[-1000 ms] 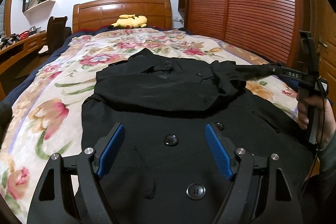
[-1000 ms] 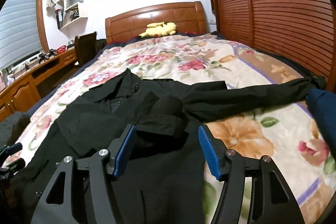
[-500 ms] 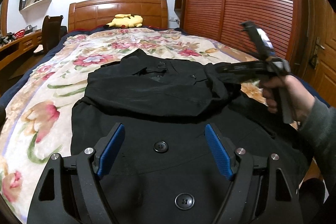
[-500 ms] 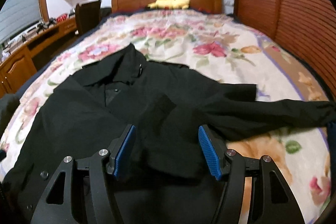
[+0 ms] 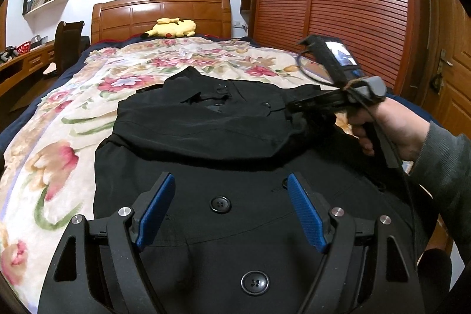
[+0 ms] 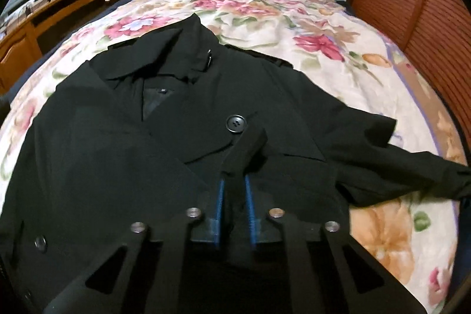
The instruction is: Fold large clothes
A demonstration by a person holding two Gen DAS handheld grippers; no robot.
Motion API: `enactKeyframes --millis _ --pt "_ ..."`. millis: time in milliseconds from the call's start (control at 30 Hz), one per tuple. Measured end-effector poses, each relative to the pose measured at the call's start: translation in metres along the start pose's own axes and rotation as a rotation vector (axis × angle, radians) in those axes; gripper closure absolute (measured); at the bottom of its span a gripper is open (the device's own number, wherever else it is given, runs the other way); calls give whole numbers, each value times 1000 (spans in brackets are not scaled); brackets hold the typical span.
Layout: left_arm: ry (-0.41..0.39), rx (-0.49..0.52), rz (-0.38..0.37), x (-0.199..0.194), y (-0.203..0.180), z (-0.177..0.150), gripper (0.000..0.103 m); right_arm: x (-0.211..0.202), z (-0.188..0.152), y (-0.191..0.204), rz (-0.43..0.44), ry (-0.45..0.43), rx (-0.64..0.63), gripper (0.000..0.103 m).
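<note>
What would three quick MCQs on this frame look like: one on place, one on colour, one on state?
1. Where does the plush toy lie?
A. on the desk
B. at the headboard
C. on the coat

2. What colour is the coat?
A. black
B. red
C. white

3. What state is the right gripper in?
A. wide open
B. shut on coat fabric
C. out of view

Answers:
1. B: the yellow toy lies at the far end of the bed, against the wooden headboard.
2. A: the coat is black in both views.
3. B: its jaws stand nearly closed, with a black fold between them.
</note>
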State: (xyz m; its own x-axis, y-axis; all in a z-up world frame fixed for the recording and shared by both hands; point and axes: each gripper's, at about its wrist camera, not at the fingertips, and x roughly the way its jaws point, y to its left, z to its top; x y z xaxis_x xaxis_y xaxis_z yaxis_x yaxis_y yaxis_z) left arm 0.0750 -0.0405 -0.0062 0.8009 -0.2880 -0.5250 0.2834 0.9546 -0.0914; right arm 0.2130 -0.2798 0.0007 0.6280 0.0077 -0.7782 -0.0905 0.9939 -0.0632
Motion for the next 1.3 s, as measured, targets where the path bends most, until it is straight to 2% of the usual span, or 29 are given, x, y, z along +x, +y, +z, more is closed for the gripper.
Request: enactKeyframes --millis 167,367,433,567,600,733,800,1033,1200,1300 --pt "-4 -1 -3 -2 0 -1 23 -37 -25 -8 16 -98 36 94" --pt "-5 3 -6 -6 -1 -2 23 -74 -93 -17 23 -141 86 94" --pt "-4 7 -7 -7 -1 -3 23 -81 -112 -21 43 -135 108 87" --pt "-9 8 -10 -7 -1 -3 23 -93 -134 -26 74 -118 119 82" --pt "-11 8 -11 -8 -1 -2 23 -97 -138 -26 69 -118 116 77" --pt "-22 18 -11 -10 -4 -1 23 -114 -144 -27 48 -137 110 53" --pt "-27 21 -12 -10 -7 0 23 -126 -152 -29 50 -148 108 50" --pt "-50 18 -27 -9 -15 5 23 -154 -157 -23 -7 -230 59 49" --pt "-48 15 -37 -2 -20 8 23 -146 -137 -30 -55 -268 48 49" --pt "-54 7 -48 0 -23 11 14 -128 -124 -35 -91 -244 45 49"
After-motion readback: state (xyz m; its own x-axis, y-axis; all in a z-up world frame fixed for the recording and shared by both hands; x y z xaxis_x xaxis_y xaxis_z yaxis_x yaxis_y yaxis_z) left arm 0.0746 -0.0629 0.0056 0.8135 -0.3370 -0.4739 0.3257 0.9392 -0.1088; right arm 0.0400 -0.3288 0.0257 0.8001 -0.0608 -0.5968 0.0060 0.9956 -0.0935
